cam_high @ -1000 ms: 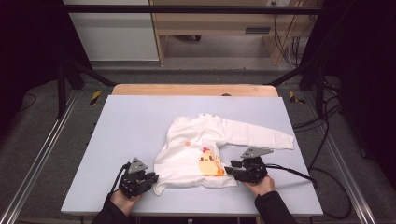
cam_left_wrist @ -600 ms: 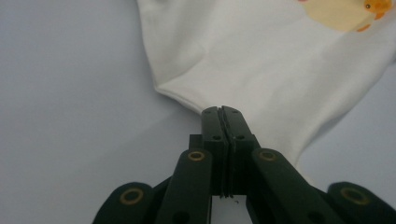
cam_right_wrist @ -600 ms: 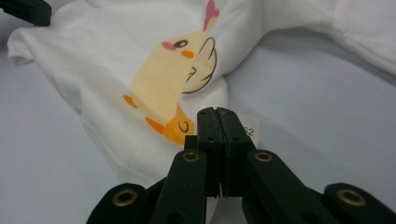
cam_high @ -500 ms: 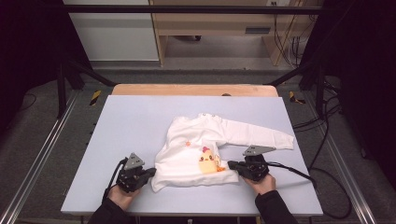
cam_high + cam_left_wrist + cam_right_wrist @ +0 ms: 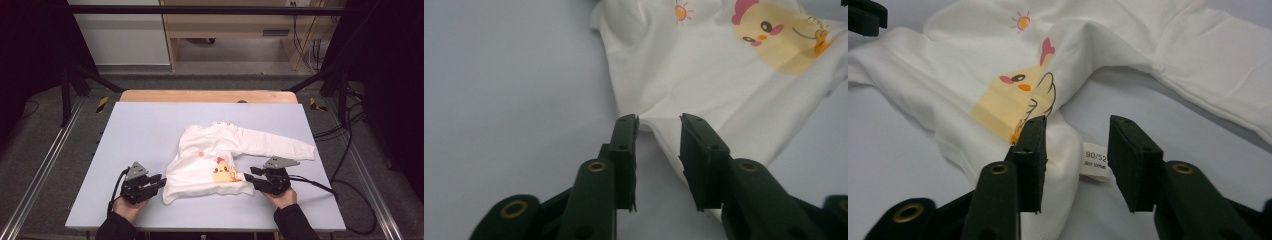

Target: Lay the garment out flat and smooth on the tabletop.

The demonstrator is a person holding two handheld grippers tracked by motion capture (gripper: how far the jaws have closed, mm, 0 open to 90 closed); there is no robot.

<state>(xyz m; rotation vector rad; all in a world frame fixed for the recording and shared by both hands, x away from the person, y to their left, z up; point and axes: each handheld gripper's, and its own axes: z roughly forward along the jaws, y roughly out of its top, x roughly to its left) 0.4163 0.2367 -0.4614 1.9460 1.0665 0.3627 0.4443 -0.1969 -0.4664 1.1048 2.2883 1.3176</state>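
A white baby shirt (image 5: 215, 165) with a yellow chick print (image 5: 223, 172) lies flat on the table, one long sleeve (image 5: 275, 145) stretched to the right. My left gripper (image 5: 159, 181) sits at the shirt's lower left corner. In the left gripper view its jaws have just been opening, and that corner (image 5: 664, 137) lies between them untouched; the left gripper (image 5: 659, 122) is open. My right gripper (image 5: 248, 175) sits at the lower right corner. Its jaws have also just been opening; the right gripper (image 5: 1075, 125) is open, with the hem and a size label (image 5: 1096, 165) between the pads.
The pale blue table top (image 5: 145, 125) has bare room left of and behind the shirt. A wooden strip (image 5: 210, 96) runs along its far edge. Metal rails (image 5: 45, 165) flank the table, and cables (image 5: 325, 186) trail off to the right.
Both hands have stayed almost in place at the shirt's lower corners. The shirt's lower edge lies about as before.
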